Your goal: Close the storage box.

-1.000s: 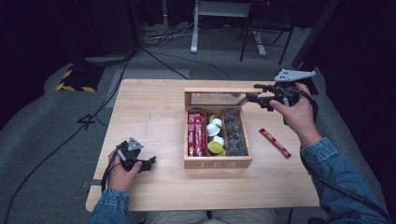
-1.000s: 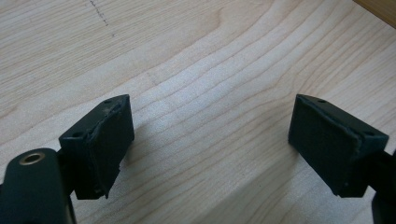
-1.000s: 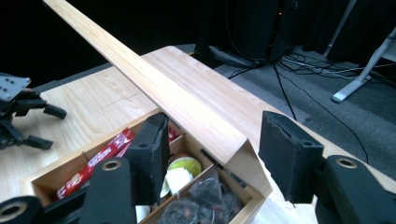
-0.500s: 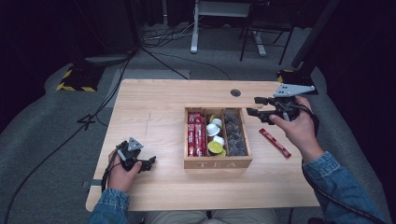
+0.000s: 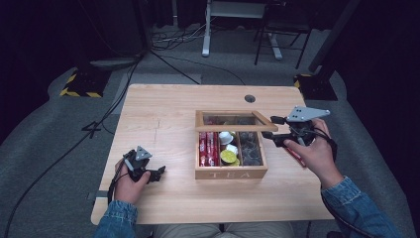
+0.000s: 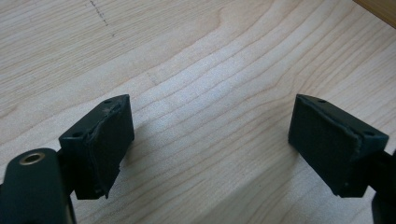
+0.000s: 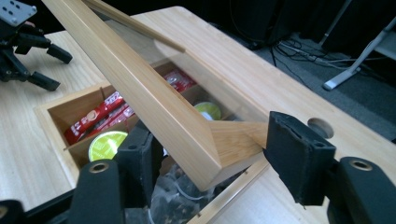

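A wooden tea box (image 5: 231,173) stands right of the table's middle, and its glass-paned lid (image 5: 233,128) hangs half lowered over it. My right gripper (image 5: 271,130) is at the lid's right front corner. Its jaws have just been opening, and the lid (image 7: 140,84) corner lies between them, touching the right pad. Inside the box are red packets (image 7: 98,114), a yellow-green pod (image 7: 107,144) and dark bags (image 5: 250,148). My left gripper (image 5: 157,174) rests open on the bare wood at the front left, with nothing between its jaws (image 6: 210,140).
A red packet (image 5: 295,156) lies on the table right of the box, partly under the right hand. A cable hole (image 5: 249,98) is in the tabletop behind the box. Cables and a desk frame lie on the floor beyond the table.
The lid has swung from leaning back behind the box down to half lowered over it. The right hand came down and nearer with it. The left hand stayed put.
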`<act>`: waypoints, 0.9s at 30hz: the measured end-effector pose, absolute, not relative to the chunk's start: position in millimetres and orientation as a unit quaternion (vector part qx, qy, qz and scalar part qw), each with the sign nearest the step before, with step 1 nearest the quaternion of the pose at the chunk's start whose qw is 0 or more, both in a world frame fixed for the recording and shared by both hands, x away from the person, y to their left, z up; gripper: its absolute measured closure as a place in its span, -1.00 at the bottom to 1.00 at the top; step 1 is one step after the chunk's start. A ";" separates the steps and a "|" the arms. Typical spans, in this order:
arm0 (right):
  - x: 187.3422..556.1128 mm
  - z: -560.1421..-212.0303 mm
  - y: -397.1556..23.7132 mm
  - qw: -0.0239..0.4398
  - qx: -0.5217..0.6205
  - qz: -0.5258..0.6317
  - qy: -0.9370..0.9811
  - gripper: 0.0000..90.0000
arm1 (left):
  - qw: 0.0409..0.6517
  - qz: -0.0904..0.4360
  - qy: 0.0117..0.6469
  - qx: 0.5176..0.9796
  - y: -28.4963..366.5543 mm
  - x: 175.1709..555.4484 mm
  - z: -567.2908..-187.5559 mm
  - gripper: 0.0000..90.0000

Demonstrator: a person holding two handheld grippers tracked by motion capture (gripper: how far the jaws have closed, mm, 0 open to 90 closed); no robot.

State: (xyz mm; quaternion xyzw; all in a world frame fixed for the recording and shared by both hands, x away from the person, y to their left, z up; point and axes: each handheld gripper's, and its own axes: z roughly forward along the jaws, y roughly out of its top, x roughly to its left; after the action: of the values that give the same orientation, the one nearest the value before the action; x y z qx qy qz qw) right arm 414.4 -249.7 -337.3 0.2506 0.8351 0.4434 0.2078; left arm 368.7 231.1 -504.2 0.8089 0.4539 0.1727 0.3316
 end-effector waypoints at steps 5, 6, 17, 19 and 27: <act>408.6 -345.3 -251.6 0.202 0.253 0.440 0.838 -0.18 | 0.331 0.173 0.454 0.809 231.2 368.7 -504.2 -0.68; 407.4 -346.4 -251.7 0.202 0.252 0.439 0.839 -0.18 | 0.331 0.173 0.454 0.809 231.2 368.7 -504.2 -0.68; 394.7 -361.0 -251.1 0.205 0.247 0.416 0.851 -0.20 | 0.332 0.173 0.454 0.809 231.2 368.7 -504.3 -0.68; 392.8 -363.9 -251.1 0.203 0.247 0.411 0.853 -0.21 | 0.331 0.173 0.454 0.809 231.2 368.7 -504.2 -0.68; 386.4 -376.2 -251.4 0.195 0.247 0.396 0.863 -0.24 | 0.332 0.173 0.454 0.809 231.1 368.7 -504.3 -0.68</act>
State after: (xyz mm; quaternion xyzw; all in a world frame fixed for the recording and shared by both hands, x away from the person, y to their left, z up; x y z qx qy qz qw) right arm 386.4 -251.4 -376.2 0.2472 0.8625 0.3961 0.1951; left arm 368.7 231.1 -504.3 0.8088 0.4538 0.1729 0.3315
